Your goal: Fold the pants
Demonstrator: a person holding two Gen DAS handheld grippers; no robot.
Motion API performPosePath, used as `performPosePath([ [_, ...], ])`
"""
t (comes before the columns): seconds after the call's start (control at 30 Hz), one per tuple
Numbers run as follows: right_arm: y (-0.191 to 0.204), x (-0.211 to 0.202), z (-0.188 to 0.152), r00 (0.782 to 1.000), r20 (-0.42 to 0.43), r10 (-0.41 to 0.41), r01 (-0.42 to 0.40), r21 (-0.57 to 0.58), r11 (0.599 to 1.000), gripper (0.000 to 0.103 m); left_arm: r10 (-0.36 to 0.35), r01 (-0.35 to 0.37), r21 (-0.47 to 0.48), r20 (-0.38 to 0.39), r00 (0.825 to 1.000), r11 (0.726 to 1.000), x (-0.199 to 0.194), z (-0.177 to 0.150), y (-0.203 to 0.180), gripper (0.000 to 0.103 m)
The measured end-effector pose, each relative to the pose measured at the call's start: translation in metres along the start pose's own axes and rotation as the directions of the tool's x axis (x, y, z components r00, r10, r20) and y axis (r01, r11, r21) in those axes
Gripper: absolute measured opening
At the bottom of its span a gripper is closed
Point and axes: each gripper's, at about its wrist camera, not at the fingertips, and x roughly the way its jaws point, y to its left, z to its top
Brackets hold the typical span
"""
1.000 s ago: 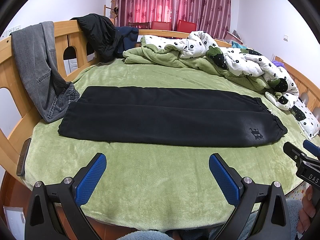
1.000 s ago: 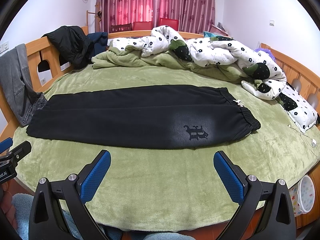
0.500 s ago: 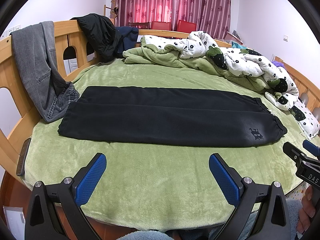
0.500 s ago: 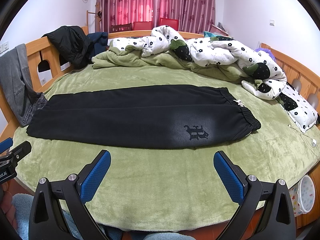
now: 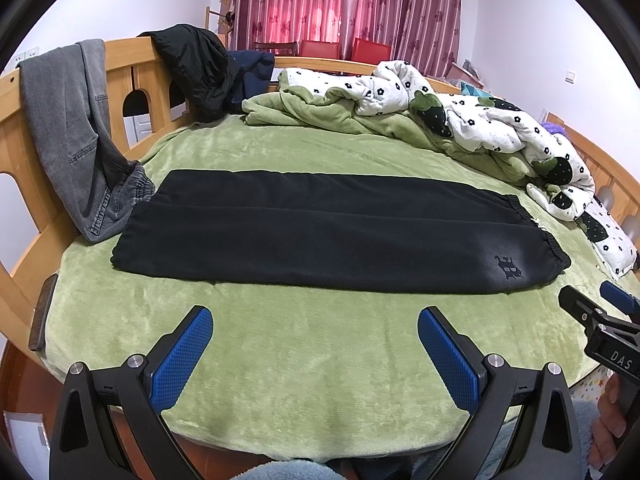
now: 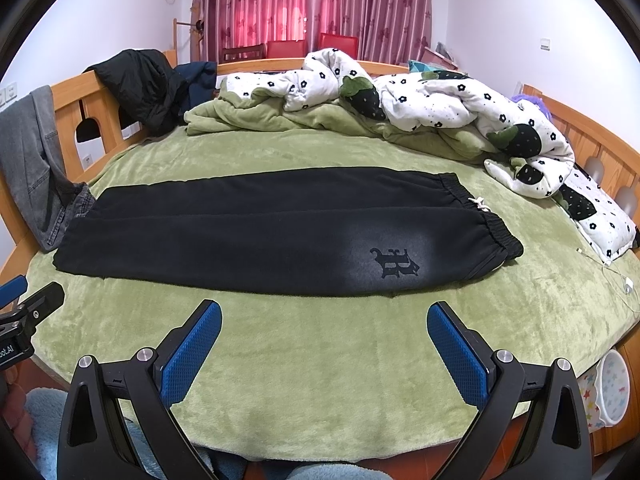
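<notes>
Black pants (image 5: 328, 232) lie flat, legs stacked lengthwise, on the green blanket (image 5: 320, 344).

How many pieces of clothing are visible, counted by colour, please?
Black pants flat on the bed: 1
Grey jeans over the bed frame: 1
Black jacket over the frame: 1
Navy garment beside that jacket: 1
Total: 4

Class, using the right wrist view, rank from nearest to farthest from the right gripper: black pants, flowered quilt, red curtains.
From the right gripper:
1. Black pants, lying flat just ahead.
2. Flowered quilt, bunched at the bed's far right.
3. Red curtains, on the back wall.
</notes>
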Motion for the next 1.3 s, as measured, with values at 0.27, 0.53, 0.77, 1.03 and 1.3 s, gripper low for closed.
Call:
performPosePath([
  [0.27,0.000,0.015,0.001,0.999,-0.046,0.018,-0.017,0.019,1.000,0.101,-0.177,0.172,-0.110,-0.043,0.983,0.979,0.016,0.011,0.012,0.103],
  [0.53,-0.039,0.022,0.031,0.999,0.025,0.025,-0.026,0.062,0.998,0.101,-0.127,0.109,-0.220,-0.071,0.989,0.969,0.044,0.019,0.075,0.103],
  [0.77,-0.110,0.086,0.025,0.994,-0.105,0.008,0.011,0.179,0.984,0.101,-0.084,0.039,-0.292,-0.144,0.986,0.956,0.094,0.004,0.126,0.102],
  [1.03,-0.166,0.149,-0.022,0.978,-0.207,-0.013,0.079,0.313,0.947,0.086,-0.109,0.030,-0.405,-0.174,0.979,0.914,0.148,-0.019,0.155,0.101],
  [1.3,-0.190,0.181,-0.034,0.977,-0.204,0.066,0.032,0.441,0.897,0.073,-0.144,0.070,-0.532,-0.099,0.985,0.844,0.186,-0.013,0.178,0.100],
])
